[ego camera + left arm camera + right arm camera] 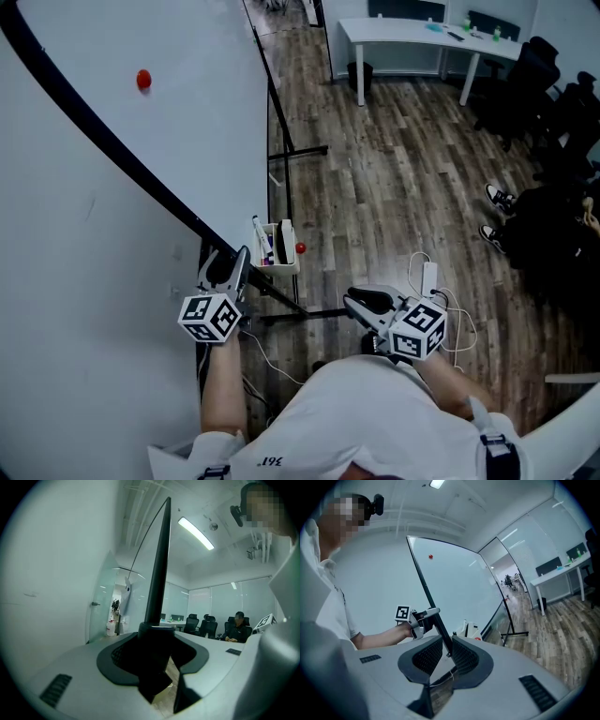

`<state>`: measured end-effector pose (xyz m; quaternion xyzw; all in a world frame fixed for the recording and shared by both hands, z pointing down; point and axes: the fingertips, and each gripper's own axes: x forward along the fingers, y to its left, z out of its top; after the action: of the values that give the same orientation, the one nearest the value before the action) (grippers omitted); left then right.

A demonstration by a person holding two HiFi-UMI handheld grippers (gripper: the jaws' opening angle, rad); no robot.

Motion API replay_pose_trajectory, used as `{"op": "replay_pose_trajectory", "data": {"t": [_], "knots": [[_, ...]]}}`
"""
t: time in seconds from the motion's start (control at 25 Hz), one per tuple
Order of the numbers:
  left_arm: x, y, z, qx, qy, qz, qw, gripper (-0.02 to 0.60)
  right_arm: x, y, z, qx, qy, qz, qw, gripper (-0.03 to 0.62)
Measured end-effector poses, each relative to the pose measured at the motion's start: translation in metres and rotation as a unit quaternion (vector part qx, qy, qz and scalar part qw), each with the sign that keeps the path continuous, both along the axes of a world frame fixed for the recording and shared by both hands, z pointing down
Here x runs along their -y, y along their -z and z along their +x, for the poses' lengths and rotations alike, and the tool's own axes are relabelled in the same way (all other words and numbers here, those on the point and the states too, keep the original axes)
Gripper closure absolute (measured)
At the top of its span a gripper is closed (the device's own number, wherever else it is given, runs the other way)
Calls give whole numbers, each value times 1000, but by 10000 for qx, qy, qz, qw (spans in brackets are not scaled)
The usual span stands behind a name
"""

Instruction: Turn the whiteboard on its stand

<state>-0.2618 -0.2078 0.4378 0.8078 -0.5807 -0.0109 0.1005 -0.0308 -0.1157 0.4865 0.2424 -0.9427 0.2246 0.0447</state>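
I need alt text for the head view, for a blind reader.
Seen from above, the left claw grips the black edge of a whiteboard bearing a red magnet. The right claw hangs open above the wooden floor.

Head view looks down; both gripper views (close) share whiteboard [187, 112].

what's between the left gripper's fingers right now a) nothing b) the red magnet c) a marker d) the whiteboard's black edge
d: the whiteboard's black edge runs straight down between the fingers of the left gripper, as that gripper's own view shows.
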Motion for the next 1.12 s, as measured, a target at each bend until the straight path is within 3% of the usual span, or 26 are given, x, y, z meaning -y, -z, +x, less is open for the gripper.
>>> {"op": "replay_pose_trajectory", "data": {"t": [0.28,0.84,1.12], "knots": [[-8,11,4,-15,-73,-34,10000,383,6,12,-9,-31,49,-45,10000,511],[-69,4,34,-3,-204,-91,9998,383,-6,6,-11,-2,102,-28,9999,511],[-52,34,27,-6,-264,-185,9995,383,32,32,-34,-9,126,-135,9998,511]]}}
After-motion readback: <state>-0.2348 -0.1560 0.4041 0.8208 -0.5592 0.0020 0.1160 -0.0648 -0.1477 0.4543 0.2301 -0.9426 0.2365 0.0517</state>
